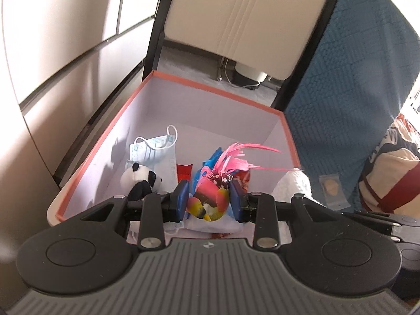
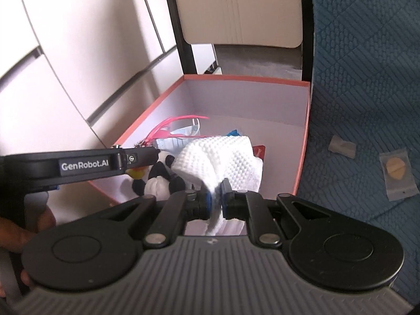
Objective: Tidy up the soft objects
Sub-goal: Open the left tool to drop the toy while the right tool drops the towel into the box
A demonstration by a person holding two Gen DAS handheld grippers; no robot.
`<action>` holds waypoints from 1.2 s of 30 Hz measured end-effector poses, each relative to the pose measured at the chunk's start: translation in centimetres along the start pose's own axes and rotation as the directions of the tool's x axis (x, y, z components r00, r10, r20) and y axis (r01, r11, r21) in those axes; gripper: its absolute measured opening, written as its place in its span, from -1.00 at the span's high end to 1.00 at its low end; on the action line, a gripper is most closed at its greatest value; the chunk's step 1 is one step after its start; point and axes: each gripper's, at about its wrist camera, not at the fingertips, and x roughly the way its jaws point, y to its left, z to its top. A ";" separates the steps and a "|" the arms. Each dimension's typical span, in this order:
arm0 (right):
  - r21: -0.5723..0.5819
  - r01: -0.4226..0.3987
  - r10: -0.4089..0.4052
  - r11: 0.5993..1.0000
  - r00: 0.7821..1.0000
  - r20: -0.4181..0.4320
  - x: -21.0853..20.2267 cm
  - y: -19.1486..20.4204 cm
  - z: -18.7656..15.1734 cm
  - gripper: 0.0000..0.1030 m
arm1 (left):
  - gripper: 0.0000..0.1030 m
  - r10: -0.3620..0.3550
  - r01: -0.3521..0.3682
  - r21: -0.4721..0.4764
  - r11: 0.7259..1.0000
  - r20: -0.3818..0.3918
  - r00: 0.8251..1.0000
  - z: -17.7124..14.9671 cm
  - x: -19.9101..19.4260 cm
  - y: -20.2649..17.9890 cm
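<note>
A box (image 1: 215,86) with an orange rim and white inside walls holds soft things. My left gripper (image 1: 209,200) is shut on a colourful feathered toy (image 1: 210,197) with pink feathers, held over the box. A panda plush (image 1: 141,181) and a blue face mask (image 1: 155,149) lie at the box's left side. My right gripper (image 2: 215,200) is shut on a white textured cloth (image 2: 223,160) held over the box (image 2: 246,78). The left gripper's arm (image 2: 86,164) shows at the left of the right wrist view. The panda (image 2: 162,176) lies below the cloth.
A blue quilted cover (image 2: 367,78) lies right of the box, with two small plastic packets (image 2: 397,173) on it. A chair back (image 1: 244,18) stands behind the box. White cabinet doors (image 2: 65,52) run along the left. A patterned pillow (image 1: 388,173) lies at far right.
</note>
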 end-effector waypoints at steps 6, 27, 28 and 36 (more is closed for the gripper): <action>0.000 0.016 -0.016 1.000 0.999 -0.049 3.9 0.4 0.9 0.76 | 0.25 0.014 -0.016 -0.035 0.999 -0.039 0.999 0.8 3.1 2.8; -0.016 0.017 -0.018 1.000 0.996 -0.086 5.9 1.2 1.2 -0.29 | -0.18 0.019 -0.021 -0.041 0.999 -0.037 0.999 0.5 1.9 4.2; -0.017 0.015 -0.016 1.000 0.997 -0.079 5.5 1.2 1.2 -0.29 | -0.18 0.019 -0.021 -0.039 0.999 -0.030 0.999 0.5 1.5 4.0; -0.022 0.015 -0.015 1.000 1.000 -0.003 1.4 0.8 0.8 -0.29 | -0.18 -0.001 0.002 -0.019 1.000 0.041 0.999 -0.2 -2.2 0.8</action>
